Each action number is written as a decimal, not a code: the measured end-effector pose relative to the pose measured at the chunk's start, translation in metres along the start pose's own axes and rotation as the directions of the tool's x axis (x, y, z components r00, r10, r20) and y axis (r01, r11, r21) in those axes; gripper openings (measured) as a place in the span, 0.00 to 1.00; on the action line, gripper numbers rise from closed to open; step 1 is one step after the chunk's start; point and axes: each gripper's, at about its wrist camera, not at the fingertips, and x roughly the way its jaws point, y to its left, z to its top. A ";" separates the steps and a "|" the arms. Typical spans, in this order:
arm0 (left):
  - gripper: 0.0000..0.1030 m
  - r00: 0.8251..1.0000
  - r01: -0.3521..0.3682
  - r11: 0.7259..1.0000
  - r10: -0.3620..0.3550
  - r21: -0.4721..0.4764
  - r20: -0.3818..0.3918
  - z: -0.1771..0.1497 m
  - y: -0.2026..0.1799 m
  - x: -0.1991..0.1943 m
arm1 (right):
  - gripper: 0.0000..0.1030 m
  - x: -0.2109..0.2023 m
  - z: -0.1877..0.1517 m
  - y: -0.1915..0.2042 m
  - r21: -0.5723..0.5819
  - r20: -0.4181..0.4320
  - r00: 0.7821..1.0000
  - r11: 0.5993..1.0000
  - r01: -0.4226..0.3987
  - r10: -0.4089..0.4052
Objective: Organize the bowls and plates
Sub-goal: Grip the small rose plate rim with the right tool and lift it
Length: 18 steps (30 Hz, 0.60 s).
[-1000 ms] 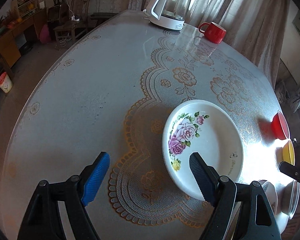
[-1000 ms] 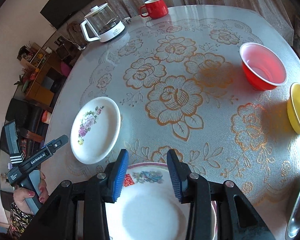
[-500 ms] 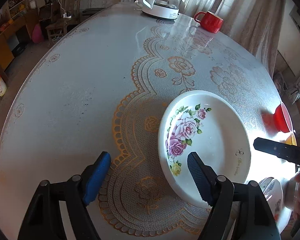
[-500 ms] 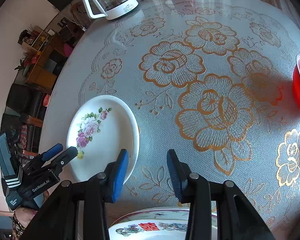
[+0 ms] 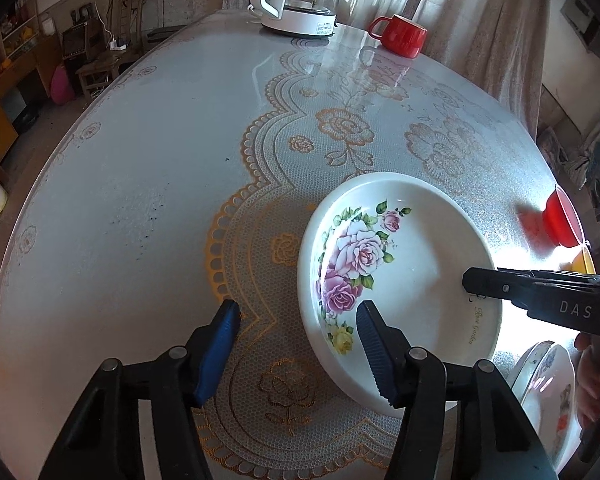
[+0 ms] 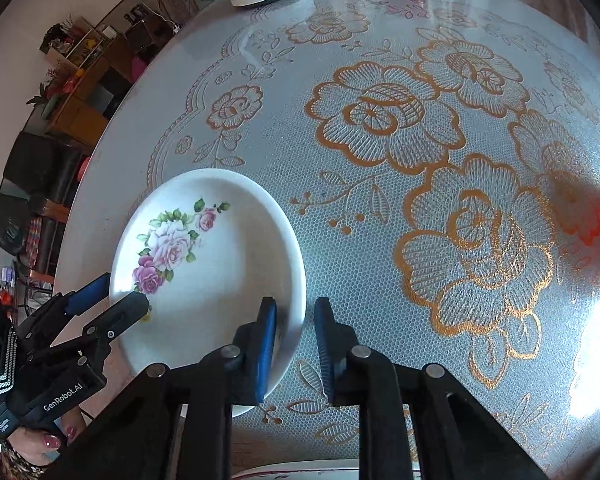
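A white plate with pink roses (image 5: 412,272) lies flat on the lace tablecloth. My left gripper (image 5: 298,344) straddles its near-left rim, one finger over the plate and one outside. Its jaws are closing and the pads stand off the rim. In the right wrist view the same plate (image 6: 220,264) has its right rim between the fingers of my right gripper (image 6: 296,336), whose jaws are also closing, with a small gap still showing. The left gripper (image 6: 108,302) shows at the plate's opposite edge. The right gripper's finger (image 5: 484,280) reaches over the plate's right side.
A red bowl (image 5: 564,220) and a yellow bowl (image 5: 580,262) sit at the table's right edge. Decorated plates (image 5: 548,384) are stacked near a hand. A glass kettle (image 5: 300,0) and red mug (image 5: 400,34) stand at the far side.
My right gripper moved left from over the decorated plate to the rose plate and narrowed its jaws around the rim. My left gripper's jaws narrowed around the opposite rim.
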 end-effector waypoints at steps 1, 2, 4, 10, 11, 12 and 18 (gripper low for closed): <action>0.58 1.000 -0.002 1.000 0.002 0.005 0.000 0.000 -0.002 0.000 | 0.17 0.000 0.000 0.003 -0.004 0.000 1.000 1.000 0.002 -0.002; 0.55 1.000 -0.001 1.000 0.001 0.012 0.000 0.000 -0.003 0.000 | 0.17 0.000 0.000 0.004 -0.013 0.000 1.000 1.000 0.006 -0.006; 0.49 1.000 0.015 0.999 -0.014 0.029 -0.001 0.000 -0.007 0.001 | 0.15 0.001 0.000 0.007 -0.035 -0.001 1.000 0.999 0.006 -0.006; 0.40 1.000 0.026 0.994 -0.025 0.105 -0.011 0.000 -0.032 0.006 | 0.10 0.002 0.002 0.007 -0.017 0.008 1.000 1.000 0.013 -0.013; 0.40 0.999 0.031 0.994 -0.030 0.108 -0.014 0.001 -0.035 0.007 | 0.10 0.001 0.003 0.003 -0.010 0.010 1.000 1.000 0.019 -0.019; 0.40 0.999 0.038 0.994 -0.036 0.105 -0.017 0.002 -0.037 0.008 | 0.10 0.000 0.003 -0.001 -0.003 0.014 1.000 1.000 0.024 -0.024; 0.45 0.998 0.057 0.993 -0.054 0.102 -0.027 0.013 -0.044 0.015 | 0.10 -0.005 0.003 -0.021 0.056 0.027 1.000 0.998 0.006 -0.008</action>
